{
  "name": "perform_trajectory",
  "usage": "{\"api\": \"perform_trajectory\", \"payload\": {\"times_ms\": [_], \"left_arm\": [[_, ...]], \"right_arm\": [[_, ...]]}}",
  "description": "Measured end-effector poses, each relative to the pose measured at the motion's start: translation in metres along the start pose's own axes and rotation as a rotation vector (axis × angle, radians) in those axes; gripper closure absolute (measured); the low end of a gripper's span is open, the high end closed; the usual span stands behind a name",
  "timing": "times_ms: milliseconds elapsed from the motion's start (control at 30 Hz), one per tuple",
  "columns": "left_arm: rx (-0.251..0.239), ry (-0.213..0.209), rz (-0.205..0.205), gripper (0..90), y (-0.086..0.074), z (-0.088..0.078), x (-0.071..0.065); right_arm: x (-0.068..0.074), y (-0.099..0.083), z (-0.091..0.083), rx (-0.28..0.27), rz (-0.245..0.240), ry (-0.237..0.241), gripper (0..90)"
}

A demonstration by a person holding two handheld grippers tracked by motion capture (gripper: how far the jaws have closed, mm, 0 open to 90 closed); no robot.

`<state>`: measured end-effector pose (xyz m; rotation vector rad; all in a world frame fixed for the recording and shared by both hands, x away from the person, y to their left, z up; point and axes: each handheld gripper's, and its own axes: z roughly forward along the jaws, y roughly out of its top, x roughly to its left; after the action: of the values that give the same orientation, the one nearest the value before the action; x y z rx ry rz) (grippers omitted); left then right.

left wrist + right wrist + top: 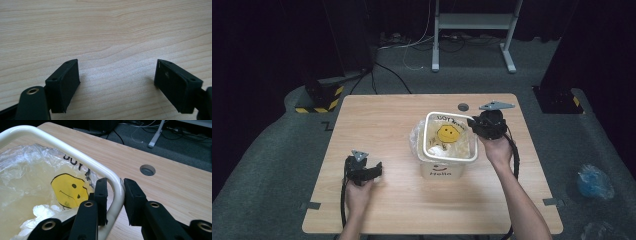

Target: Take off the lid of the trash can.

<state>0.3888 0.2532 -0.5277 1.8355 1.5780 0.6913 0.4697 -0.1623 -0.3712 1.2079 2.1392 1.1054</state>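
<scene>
While the right gripper (115,202) straddles the bin (447,167) rim, the left gripper (117,83) waits wide open and empty over bare table (382,120).

Right of the table's centre stands the bin, lined with a clear bag (22,162) printed with a yellow smiley (68,191); the right gripper meets its rim at about two o'clock, one jaw inside and one outside, closed snug on the rim there. The left gripper sits at about eight o'clock from the bin, well apart. My worry is the hold: one rounded, glossy corner could slip free, or a lift from that single point could tip the bin and spill the white wad (43,212) inside. The inner jaw may also snag the liner.
</scene>
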Motion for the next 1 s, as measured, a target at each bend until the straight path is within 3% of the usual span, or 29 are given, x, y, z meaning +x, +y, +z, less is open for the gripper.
{"api": "perform_trajectory", "payload": {"times_ms": [400,1000], "left_arm": [[0.000,0.001,0.000,20.2,0.000,0.000,0.000],[0.000,0.001,-0.002,20.4,0.000,0.000,0.000]], "right_arm": [[-0.010,-0.005,-0.010,-0.001,0.011,-0.010,73.9],[-0.039,-0.026,-0.028,0.005,0.055,-0.051,73.9]]}}
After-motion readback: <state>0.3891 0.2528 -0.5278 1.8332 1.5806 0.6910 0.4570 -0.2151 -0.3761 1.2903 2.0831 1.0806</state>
